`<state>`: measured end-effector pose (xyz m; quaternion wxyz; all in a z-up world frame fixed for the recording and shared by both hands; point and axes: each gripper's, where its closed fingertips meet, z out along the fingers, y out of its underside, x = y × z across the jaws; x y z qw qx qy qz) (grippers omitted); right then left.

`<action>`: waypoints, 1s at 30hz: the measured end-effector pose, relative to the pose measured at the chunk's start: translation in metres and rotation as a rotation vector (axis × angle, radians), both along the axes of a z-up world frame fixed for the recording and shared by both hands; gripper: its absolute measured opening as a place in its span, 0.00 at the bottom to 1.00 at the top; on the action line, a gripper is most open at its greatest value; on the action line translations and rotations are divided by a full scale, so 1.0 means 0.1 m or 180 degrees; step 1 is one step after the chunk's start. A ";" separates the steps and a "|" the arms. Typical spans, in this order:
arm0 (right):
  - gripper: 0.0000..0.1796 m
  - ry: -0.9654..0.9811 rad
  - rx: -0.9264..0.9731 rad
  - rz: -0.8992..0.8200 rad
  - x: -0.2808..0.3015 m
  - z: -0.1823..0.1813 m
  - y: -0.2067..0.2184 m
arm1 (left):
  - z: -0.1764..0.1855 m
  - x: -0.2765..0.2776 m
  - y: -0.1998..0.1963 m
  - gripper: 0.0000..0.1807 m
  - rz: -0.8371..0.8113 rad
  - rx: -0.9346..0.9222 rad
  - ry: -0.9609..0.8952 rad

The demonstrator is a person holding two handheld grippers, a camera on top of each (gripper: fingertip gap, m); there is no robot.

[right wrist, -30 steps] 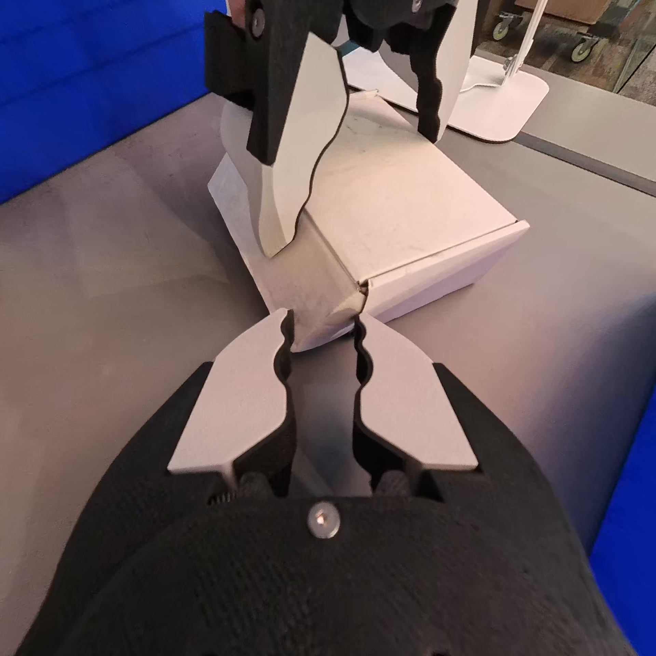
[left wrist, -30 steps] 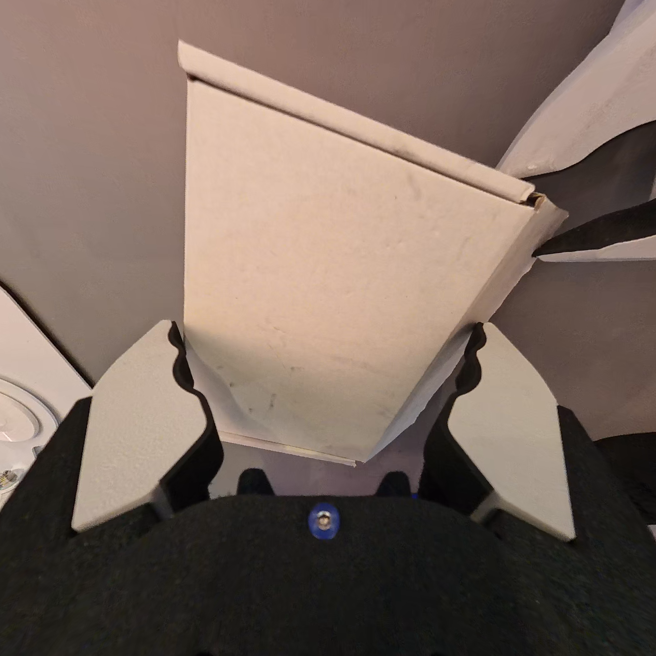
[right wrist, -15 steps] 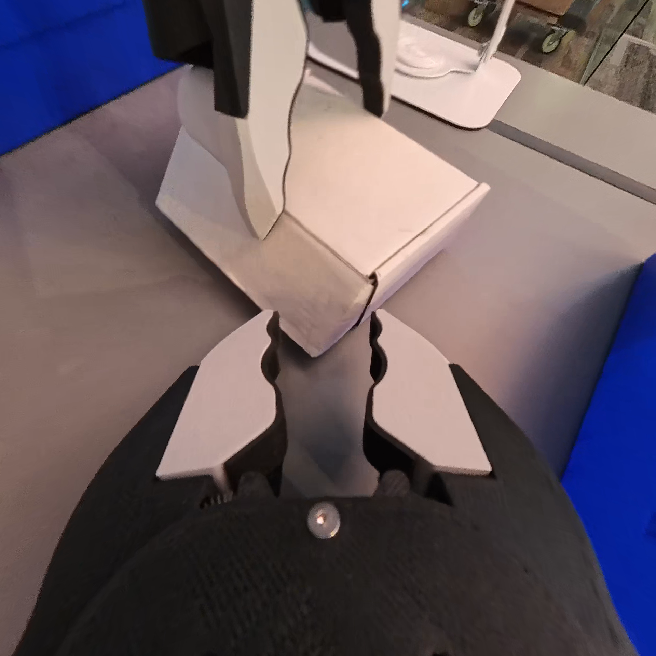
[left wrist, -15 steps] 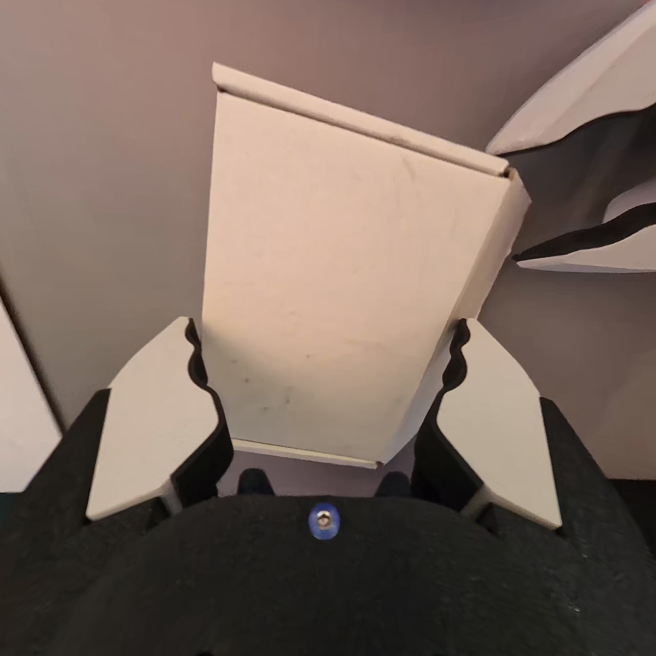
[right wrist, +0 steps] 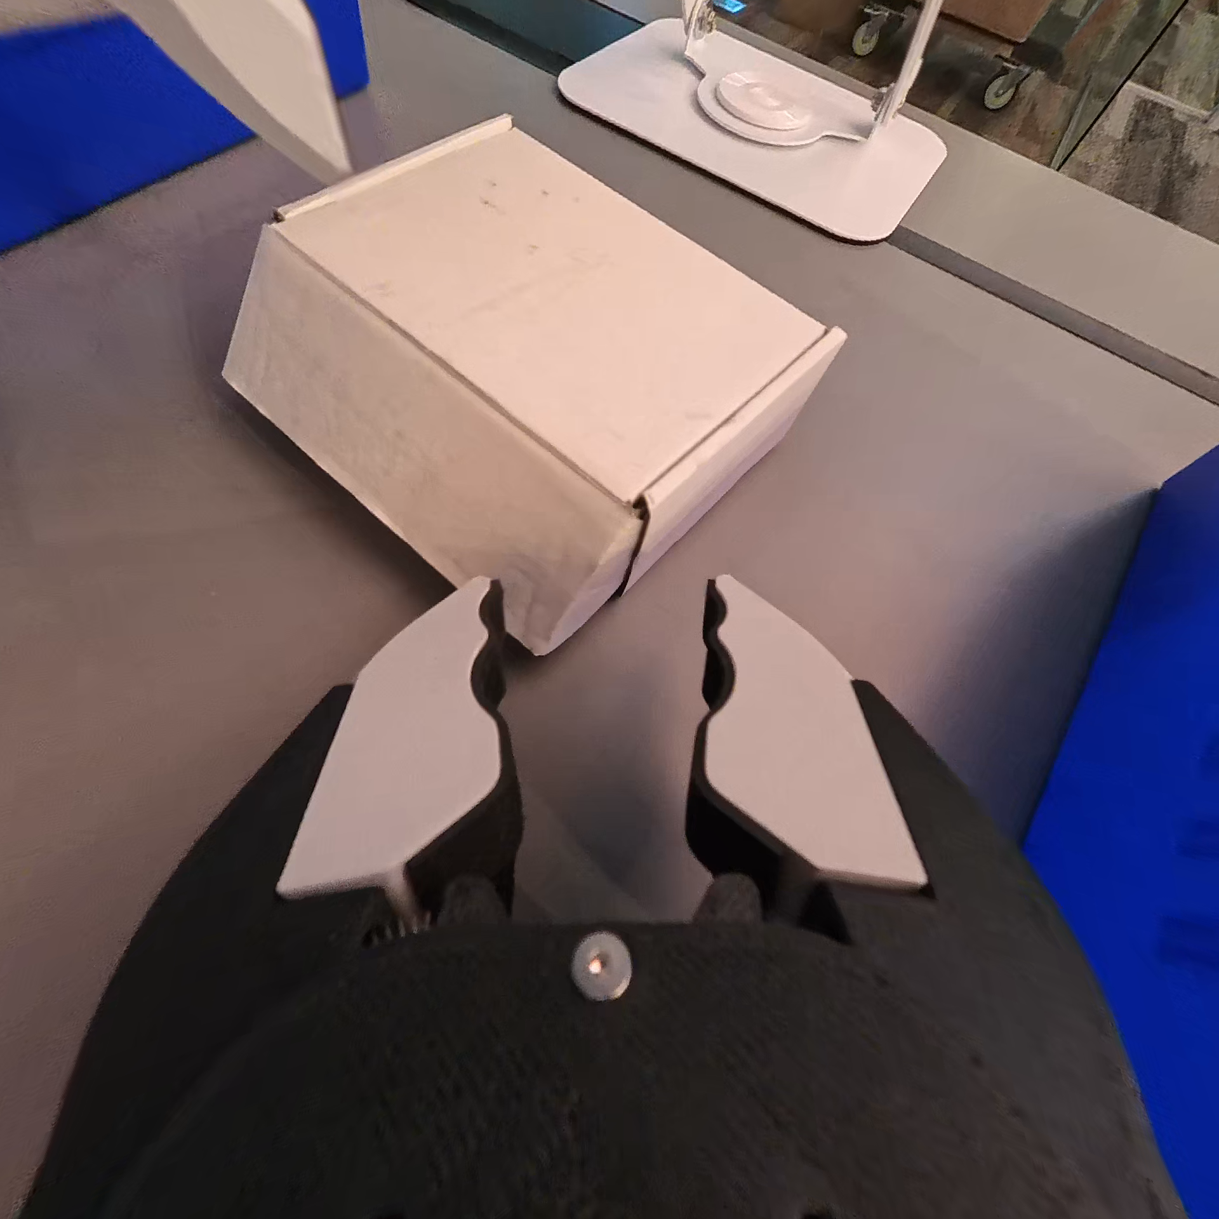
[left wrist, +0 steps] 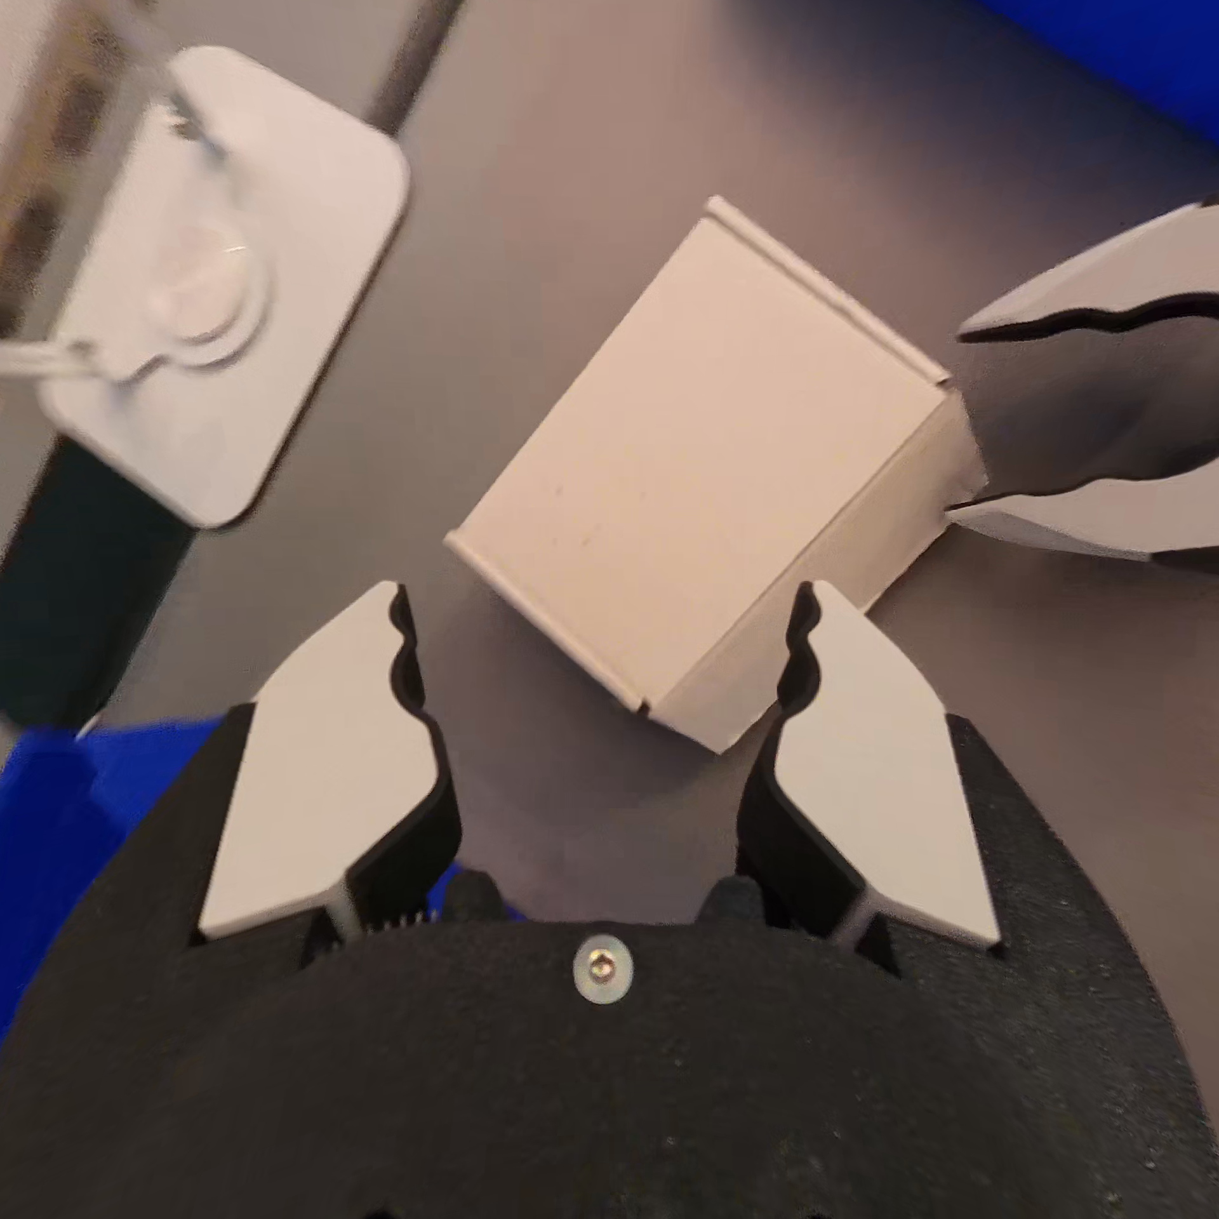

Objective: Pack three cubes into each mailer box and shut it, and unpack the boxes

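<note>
We find the white mailer box [right wrist: 528, 369] lying closed and flat on the grey table [right wrist: 165, 593], directly ahead of the right hand-held gripper [right wrist: 599, 593], with its nearest corner just beyond that gripper's left fingertip; whether the two touch, we cannot tell. The right hand-held gripper is spread and holds nothing. The left hand-held gripper [left wrist: 603, 603] is likewise spread and empty, with a box corner lying between its fingertips but apart from both pads. We judge the box to be light, thin-walled cardboard: stiff along its folded edges, yielding across the broad lid panel, and likely to slide on the smooth table when pushed from one side only. Its contents are hidden, so we treat the weight as unknown. We recommend taking hold across the short side walls, or at the front flap seam [right wrist: 636, 528] if the lid is to be opened, and steadying the opposite end with the second gripper. Open table lies to the left of the right gripper. A white stand base [right wrist: 851, 165] sits beyond the box, well apart from it. Blue bins [right wrist: 1134, 659] border the table on the right and at the far left, limiting sideways travel there.
</note>
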<state>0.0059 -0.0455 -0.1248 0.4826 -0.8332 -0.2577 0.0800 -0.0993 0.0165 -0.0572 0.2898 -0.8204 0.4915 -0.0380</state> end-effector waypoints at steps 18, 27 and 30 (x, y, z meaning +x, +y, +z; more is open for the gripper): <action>0.46 -0.1100 0.0843 0.0028 -0.15 0.06 0.05 | -0.76 -0.46 -0.58 0.51 0.0691 0.0661 0.0162; 0.34 -0.0821 0.0764 0.0036 -0.14 0.08 0.06 | -0.84 -0.40 -0.44 0.46 0.0669 0.0741 -0.0014; 0.32 -0.0700 0.0749 0.0019 -0.13 0.12 0.05 | -0.86 -0.34 -0.40 0.41 0.0613 0.0710 -0.0149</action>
